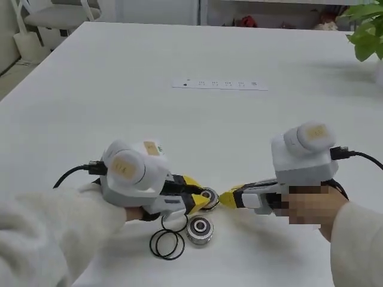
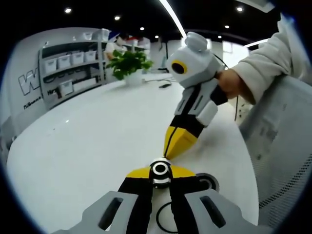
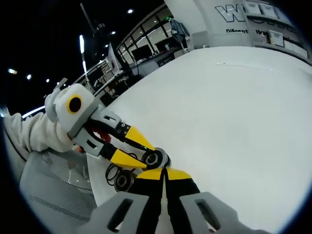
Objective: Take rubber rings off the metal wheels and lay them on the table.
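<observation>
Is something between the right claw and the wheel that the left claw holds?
Nothing visible. The shut right claw points straight at the wheel in the left claw, very close. The second wheel and the loose rings lie off that line, nearer the person.

The yellow tips of the left tongs (image 1: pixel 202 200) half covered the small silver metal wheel (image 1: pixel 210 198), hiding its rim. In the left gripper view a jaw hid part of the second metal wheel (image 2: pixel 208 181). The picture's edge cut off the leafy green plant (image 1: pixel 364 30). The marks on the white strip (image 1: pixel 219 84) were too small to read.
</observation>
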Demonstrator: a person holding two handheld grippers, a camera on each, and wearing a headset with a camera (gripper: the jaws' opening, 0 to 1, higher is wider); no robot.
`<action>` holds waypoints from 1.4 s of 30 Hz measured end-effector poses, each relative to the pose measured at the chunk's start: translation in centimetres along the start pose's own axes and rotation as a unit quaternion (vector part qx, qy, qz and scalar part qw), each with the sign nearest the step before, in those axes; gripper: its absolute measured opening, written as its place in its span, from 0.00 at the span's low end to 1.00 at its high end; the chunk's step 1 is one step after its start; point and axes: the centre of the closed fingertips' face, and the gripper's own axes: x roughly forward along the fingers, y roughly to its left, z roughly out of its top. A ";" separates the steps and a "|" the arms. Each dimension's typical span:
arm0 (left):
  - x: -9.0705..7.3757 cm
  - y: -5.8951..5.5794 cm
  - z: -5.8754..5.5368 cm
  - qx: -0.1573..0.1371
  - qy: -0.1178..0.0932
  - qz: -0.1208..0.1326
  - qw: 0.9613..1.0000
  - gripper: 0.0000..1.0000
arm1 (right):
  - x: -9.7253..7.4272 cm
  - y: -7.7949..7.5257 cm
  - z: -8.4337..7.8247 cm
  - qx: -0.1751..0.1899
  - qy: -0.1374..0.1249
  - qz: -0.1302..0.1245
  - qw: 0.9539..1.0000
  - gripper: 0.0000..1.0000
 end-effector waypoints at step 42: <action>0.0 0.1 0.0 -0.011 -0.006 0.009 1.000 0.13 | -0.1 1.5 0.6 0.053 -0.013 0.011 0.998 0.00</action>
